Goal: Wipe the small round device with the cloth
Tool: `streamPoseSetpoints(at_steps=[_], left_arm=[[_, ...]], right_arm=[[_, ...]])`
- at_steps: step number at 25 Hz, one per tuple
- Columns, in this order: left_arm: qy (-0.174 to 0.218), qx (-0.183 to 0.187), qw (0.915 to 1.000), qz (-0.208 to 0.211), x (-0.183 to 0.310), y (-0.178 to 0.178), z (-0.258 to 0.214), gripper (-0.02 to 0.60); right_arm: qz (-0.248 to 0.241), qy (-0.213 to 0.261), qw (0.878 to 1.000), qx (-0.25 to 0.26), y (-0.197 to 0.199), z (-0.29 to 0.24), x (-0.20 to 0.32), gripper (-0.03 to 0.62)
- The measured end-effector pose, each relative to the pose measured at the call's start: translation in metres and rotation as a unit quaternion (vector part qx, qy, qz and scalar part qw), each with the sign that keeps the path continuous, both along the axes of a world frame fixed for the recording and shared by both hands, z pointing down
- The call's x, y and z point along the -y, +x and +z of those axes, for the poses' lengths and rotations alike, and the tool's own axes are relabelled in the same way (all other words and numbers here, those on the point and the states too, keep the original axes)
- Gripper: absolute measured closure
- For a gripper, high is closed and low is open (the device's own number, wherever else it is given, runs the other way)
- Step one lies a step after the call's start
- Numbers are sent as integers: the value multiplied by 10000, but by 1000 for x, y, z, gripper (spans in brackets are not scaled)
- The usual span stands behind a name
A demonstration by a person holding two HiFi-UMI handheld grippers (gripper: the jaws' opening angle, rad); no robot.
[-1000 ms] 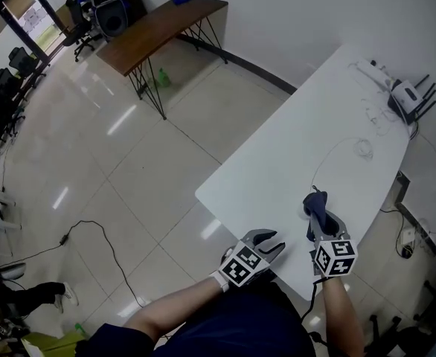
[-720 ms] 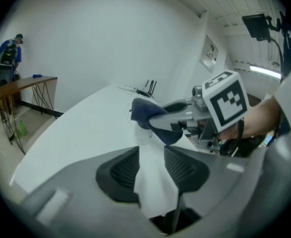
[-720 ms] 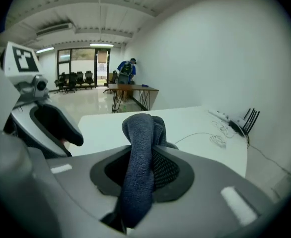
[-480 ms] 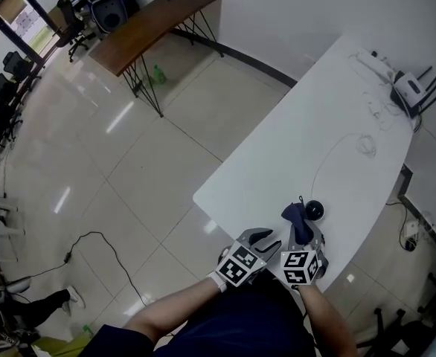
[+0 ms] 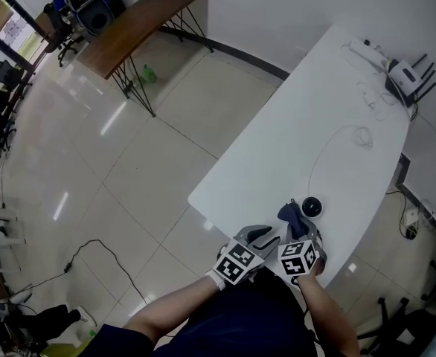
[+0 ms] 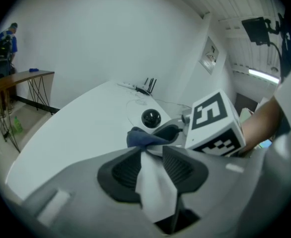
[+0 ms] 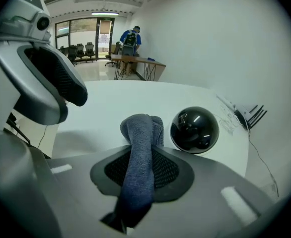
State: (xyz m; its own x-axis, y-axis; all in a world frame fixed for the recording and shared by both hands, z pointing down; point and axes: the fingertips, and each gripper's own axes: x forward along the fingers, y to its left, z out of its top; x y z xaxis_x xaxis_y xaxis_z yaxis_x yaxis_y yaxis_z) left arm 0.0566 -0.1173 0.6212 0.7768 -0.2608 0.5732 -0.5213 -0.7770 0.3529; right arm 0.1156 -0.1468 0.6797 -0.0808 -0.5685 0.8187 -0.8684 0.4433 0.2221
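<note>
Right gripper (image 5: pixel 295 227) lower, cloth (image 5: pixel 289 213) beside device (image 5: pixel 312 207)

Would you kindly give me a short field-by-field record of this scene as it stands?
surface: white table
device: black, round, on the table near its near end
cloth: blue, its tip just beside the device; contact unclear
right gripper: shut on the cloth
left gripper: open, jaws have just been closing, nothing between them
far end of table: router
</note>
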Motion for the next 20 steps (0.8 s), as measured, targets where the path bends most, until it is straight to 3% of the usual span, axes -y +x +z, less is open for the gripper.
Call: streamPoseSetpoints(at_steps=[3, 5, 8, 11, 13, 16, 18, 20], left_arm=[[8, -119, 9999, -89, 4, 0, -11, 445], [-37, -198, 9997, -156, 4, 0, -18, 445], [160, -219, 9992, -277, 7, -5, -21, 445], [135, -269, 9991, -304, -1, -5, -26, 445], [196, -239, 9991, -304, -5, -6, -26, 445], [239, -223, 9990, -320, -10, -4, -27, 445], [203, -314, 9987, -353, -12, -1, -37, 445], [215, -322, 9984, -414, -11, -4, -37, 445]], right_arm=[[222, 354, 9982, 441, 3, -24, 1, 502], [517, 653, 9903, 1112, 8, -39, 1, 502], [926, 1119, 9675, 2071, 17, -67, 1, 502], [1403, 1417, 9429, 2666, 37, -94, 6, 502], [1822, 1368, 9252, 3036, 56, -97, 9, 502], [2329, 929, 9013, 3534, 76, -83, 11, 502], [2455, 822, 8977, 3564, 83, -81, 13, 502], [2376, 926, 9077, 3334, 84, -87, 17, 502]])
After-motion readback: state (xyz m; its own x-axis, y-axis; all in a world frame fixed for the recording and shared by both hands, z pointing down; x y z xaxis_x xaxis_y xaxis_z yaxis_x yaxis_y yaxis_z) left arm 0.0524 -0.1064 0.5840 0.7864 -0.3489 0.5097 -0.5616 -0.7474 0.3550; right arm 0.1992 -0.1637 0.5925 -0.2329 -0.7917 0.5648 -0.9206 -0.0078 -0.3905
